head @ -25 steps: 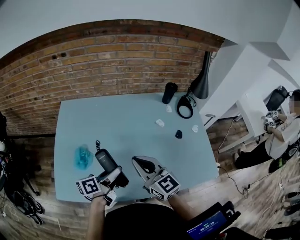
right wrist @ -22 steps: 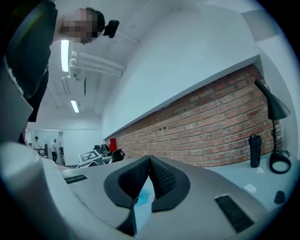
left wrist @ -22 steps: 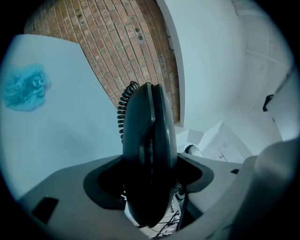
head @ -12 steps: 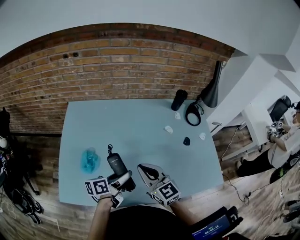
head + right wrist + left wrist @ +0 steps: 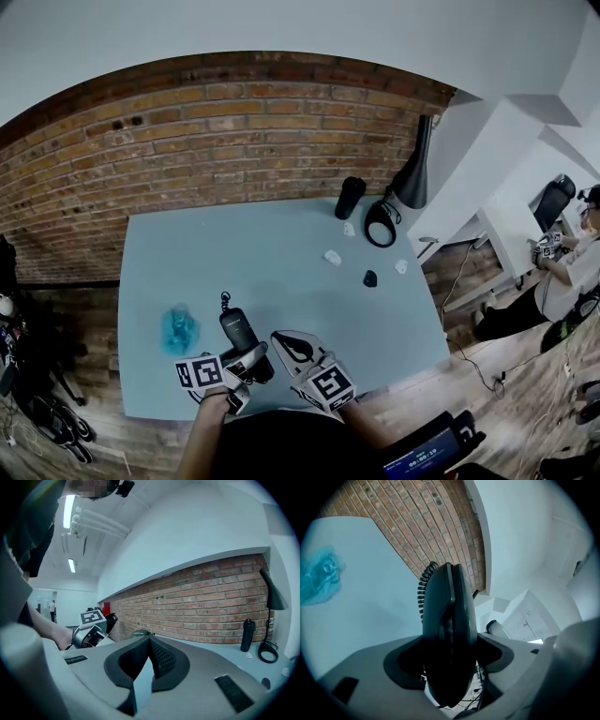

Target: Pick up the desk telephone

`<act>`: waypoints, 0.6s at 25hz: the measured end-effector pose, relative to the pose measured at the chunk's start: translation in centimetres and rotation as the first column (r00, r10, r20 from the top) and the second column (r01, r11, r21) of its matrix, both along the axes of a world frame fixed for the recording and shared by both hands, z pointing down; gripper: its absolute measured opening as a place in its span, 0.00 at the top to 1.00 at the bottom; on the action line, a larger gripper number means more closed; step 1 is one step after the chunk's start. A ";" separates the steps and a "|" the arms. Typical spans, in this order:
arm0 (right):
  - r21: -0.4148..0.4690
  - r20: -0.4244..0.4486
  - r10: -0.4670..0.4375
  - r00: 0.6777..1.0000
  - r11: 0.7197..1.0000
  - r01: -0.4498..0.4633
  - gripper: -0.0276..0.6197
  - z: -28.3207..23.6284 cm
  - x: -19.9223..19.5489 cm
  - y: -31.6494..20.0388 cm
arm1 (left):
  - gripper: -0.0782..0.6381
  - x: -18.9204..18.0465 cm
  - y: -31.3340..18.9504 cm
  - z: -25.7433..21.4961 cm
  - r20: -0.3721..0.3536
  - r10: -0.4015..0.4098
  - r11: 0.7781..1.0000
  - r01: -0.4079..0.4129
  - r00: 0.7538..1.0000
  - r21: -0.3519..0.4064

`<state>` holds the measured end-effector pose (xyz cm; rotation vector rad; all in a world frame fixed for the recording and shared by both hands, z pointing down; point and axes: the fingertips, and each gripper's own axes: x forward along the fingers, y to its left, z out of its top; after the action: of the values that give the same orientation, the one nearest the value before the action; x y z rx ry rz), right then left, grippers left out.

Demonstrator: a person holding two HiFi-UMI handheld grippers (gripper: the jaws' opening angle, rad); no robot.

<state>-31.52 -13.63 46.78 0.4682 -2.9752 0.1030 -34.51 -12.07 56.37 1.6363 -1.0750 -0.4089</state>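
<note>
Head view: desk telephone (image 5: 240,334) near front edge of table (image 5: 281,253); broad open tabletop beyond. Telephone black, coiled cord at far end. Left gripper (image 5: 250,356) clamps it; right gripper (image 5: 285,339) jaws closed, empty.

No legible text or numbers anywhere.

Black desk telephone (image 5: 448,620) between left jaws

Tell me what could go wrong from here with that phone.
1. The left gripper clamps just the near end of the desk telephone. The long rest juts past the jaws and might pivot or slip.
2. Its coiled cord sits at the far end and could snag on the table.
3. The right gripper is shut beside it, giving no support.
</note>
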 end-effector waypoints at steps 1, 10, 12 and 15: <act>-0.002 -0.002 -0.004 1.000 1.000 0.004 0.94 0.0 -0.1 0.1 | 0.40 0.0 0.1 0.0 -0.008 -0.001 1.000 0.001 1.000 0.001; -0.001 -0.035 -0.038 0.999 0.999 0.038 0.94 0.7 -0.9 1.4 | 0.40 -0.5 0.9 0.6 -0.033 -0.019 1.000 0.019 0.999 -0.015; 0.002 -0.043 -0.034 0.998 0.999 0.034 0.94 1.0 -0.9 1.2 | 0.40 -0.7 0.7 0.6 -0.038 -0.023 1.000 0.023 0.999 -0.015; -0.005 -0.043 -0.038 0.998 0.999 0.038 0.94 1.1 -1.1 1.3 | 0.40 -1.0 0.6 0.7 -0.045 -0.026 1.000 0.026 0.999 -0.013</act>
<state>-32.58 -12.36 47.84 0.4078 -2.9390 0.0941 -35.46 -11.47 57.05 1.5960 -1.0640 -0.4531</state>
